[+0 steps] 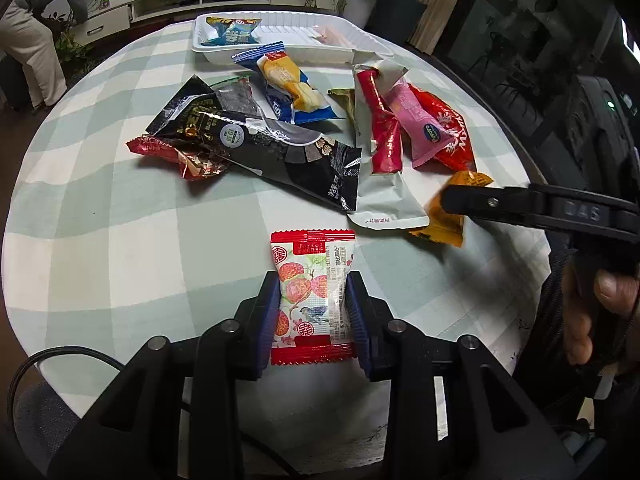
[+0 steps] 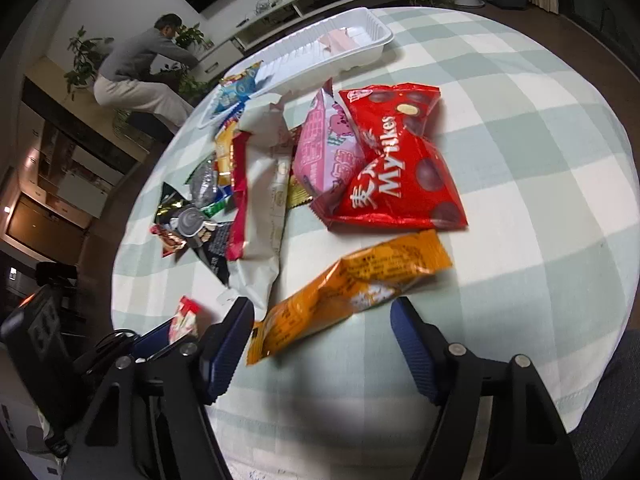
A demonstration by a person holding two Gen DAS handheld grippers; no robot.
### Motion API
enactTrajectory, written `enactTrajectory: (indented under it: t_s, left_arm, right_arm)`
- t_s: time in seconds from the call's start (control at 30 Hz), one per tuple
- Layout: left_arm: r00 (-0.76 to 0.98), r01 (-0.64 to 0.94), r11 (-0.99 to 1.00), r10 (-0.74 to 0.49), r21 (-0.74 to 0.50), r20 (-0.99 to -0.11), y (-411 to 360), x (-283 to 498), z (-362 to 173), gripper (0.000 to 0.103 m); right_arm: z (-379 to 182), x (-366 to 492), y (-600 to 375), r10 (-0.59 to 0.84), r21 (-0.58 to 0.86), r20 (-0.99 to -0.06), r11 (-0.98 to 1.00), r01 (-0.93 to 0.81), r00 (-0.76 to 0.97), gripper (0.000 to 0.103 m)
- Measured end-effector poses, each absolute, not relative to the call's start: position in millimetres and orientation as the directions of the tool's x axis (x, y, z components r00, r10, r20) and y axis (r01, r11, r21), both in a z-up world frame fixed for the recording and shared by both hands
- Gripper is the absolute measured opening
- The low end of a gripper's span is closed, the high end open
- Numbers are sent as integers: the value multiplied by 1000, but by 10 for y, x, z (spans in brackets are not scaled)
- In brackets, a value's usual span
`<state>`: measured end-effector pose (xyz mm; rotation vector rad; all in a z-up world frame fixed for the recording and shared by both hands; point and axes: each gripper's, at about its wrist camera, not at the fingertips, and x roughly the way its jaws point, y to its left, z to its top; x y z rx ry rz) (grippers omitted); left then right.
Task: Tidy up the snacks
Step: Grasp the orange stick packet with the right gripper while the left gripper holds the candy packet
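The left gripper [image 1: 313,312] held a small red-and-white snack packet [image 1: 313,296], its blue pads pressed on both sides of it, near the front of the checked tablecloth [image 1: 120,220]. The right gripper [image 2: 322,344] stood with its jaws apart around the lower end of an orange packet [image 2: 348,292], not pressing it. Behind the loose snacks lay a white tray [image 1: 304,50] with a blue packet [image 1: 230,32] inside.

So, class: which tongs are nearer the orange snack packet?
Right. The right tongs straddle the orange snack packet; the left tongs grip a red-and-white candy packet farther away.
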<state>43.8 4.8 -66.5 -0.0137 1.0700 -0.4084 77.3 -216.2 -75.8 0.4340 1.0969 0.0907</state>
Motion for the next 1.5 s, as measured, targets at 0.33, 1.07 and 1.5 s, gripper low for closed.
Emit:
enactTrajectory:
  t_s: [0.33, 1.07, 1.5]
  left_arm:
    - [406, 318, 919, -353, -232, -843, 91, 434, -684, 31]
    - [402, 327, 912, -370, -247, -837, 82, 440, -681, 31]
    - [397, 329, 909, -379, -256, -836, 101, 456, -700, 31]
  right_arm:
    - [-763, 890, -2007, 123, 166, -880, 985, 55, 459, 58]
    - [-632, 882, -2283, 114, 224, -884, 955, 195, 453, 70]
    - [-735, 694, -2305, -65, -20, -914, 993, 115, 401, 52]
